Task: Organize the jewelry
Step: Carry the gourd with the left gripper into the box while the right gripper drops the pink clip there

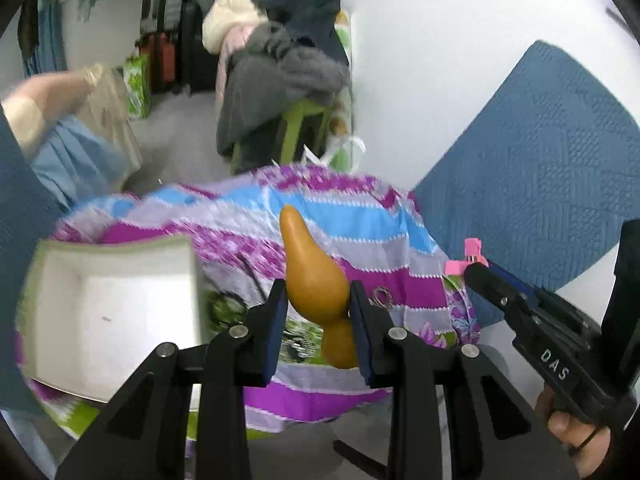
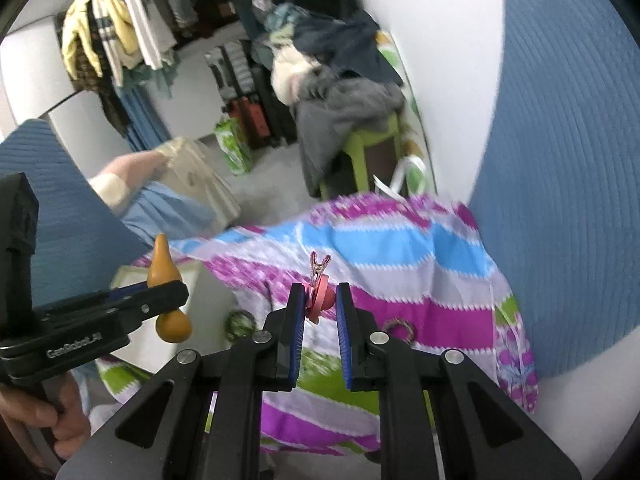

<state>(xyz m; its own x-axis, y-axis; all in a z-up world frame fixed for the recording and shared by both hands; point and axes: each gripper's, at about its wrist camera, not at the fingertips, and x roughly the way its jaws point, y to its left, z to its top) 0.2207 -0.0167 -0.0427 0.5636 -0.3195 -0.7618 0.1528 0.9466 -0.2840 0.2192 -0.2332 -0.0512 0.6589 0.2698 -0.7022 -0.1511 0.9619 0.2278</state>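
Holding a pink clip [image 2: 318, 300] off the table, the right gripper [image 2: 319, 300] has its jaws pinched on the round body so the metal teeth point away and stay free. To its left, the left gripper [image 1: 318, 300] is clamped on an orange gourd-shaped piece [image 1: 310, 276] at its waist — probably the narrowest, surest spot to grip. Below both, a small ring [image 1: 382, 296] lies on the striped cloth [image 1: 248, 216], and a white tray [image 1: 108, 312] waits at the near left, likely the place for sorted pieces.
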